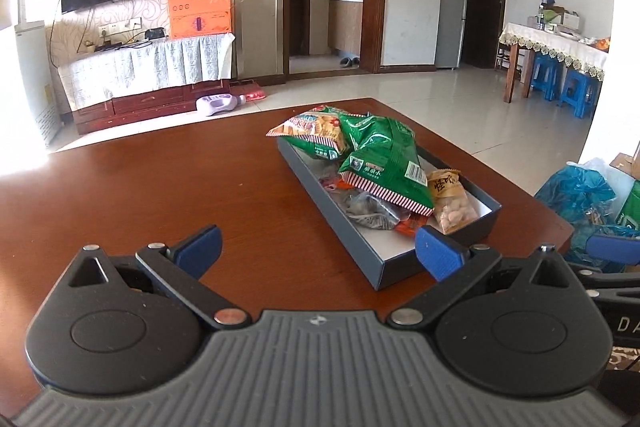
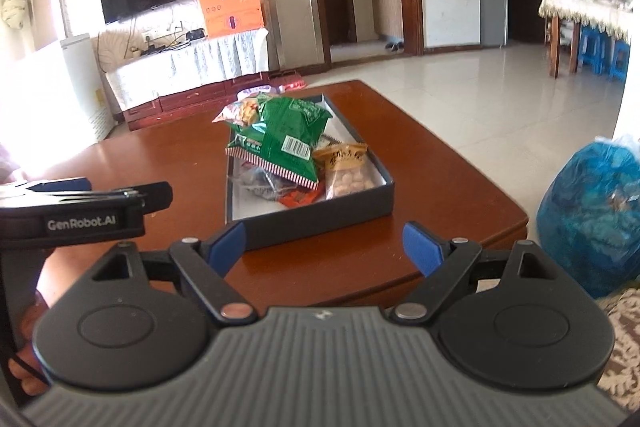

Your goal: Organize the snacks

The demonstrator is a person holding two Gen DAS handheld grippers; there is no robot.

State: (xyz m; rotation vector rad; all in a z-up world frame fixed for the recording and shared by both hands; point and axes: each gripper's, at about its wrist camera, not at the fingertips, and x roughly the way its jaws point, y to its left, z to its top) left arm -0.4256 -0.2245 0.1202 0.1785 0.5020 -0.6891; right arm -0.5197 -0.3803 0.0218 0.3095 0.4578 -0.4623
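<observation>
A dark shallow box (image 1: 352, 231) (image 2: 320, 215) sits on the brown wooden table (image 1: 160, 187) (image 2: 420, 163) and holds several snack packs. A large green bag (image 1: 380, 155) (image 2: 280, 135) lies on top, with a second green and orange bag (image 1: 316, 131) behind it. A clear nut pack with a tan label (image 1: 452, 199) (image 2: 348, 171) lies at the near right of the box. My left gripper (image 1: 318, 251) is open and empty, just in front of the box's near corner. My right gripper (image 2: 324, 247) is open and empty, in front of the box's near wall.
A blue plastic bag (image 1: 576, 191) (image 2: 592, 211) stands on the floor right of the table. A TV stand with an orange box (image 1: 200, 7) lines the far wall. A dining table with blue stools (image 1: 560, 83) stands at the far right. A patterned rug (image 2: 624, 339) lies below right.
</observation>
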